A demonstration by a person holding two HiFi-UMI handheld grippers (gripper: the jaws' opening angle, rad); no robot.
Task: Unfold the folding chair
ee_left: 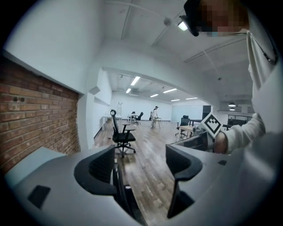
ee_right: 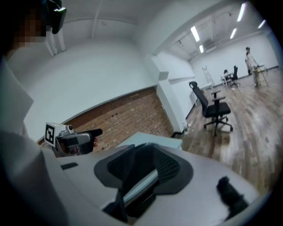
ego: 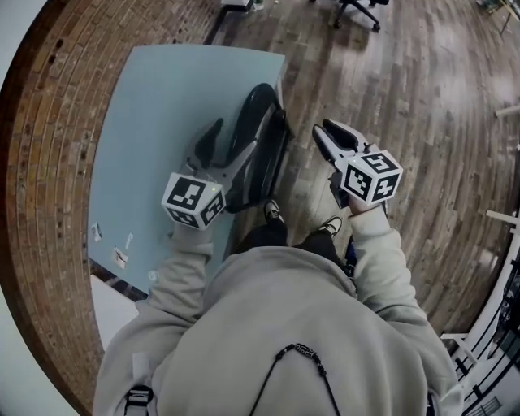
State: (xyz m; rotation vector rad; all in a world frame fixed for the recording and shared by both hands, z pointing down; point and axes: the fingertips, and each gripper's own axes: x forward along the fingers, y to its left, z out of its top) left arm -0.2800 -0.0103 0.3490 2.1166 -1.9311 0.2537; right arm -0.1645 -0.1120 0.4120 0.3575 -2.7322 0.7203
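Note:
The folded black chair (ego: 262, 122) stands on edge on the wood floor and leans against the pale blue table (ego: 162, 122). My left gripper (ego: 226, 140) is at the chair's near edge, jaws open. In the left gripper view (ee_left: 141, 165) the chair's thin black edge (ee_left: 120, 190) runs up between the jaws, close to the left pad, without being pressed. My right gripper (ego: 335, 134) hangs over the floor to the right of the chair and apart from it. Its jaws (ee_right: 143, 165) stand a little open and grip nothing.
A brick wall (ego: 41, 162) curves along the left behind the table. A black office chair (ee_left: 121, 134) stands further down the wood floor, and another (ego: 357, 10) at the top of the head view. The person's shoes (ego: 272, 213) are just behind the folded chair.

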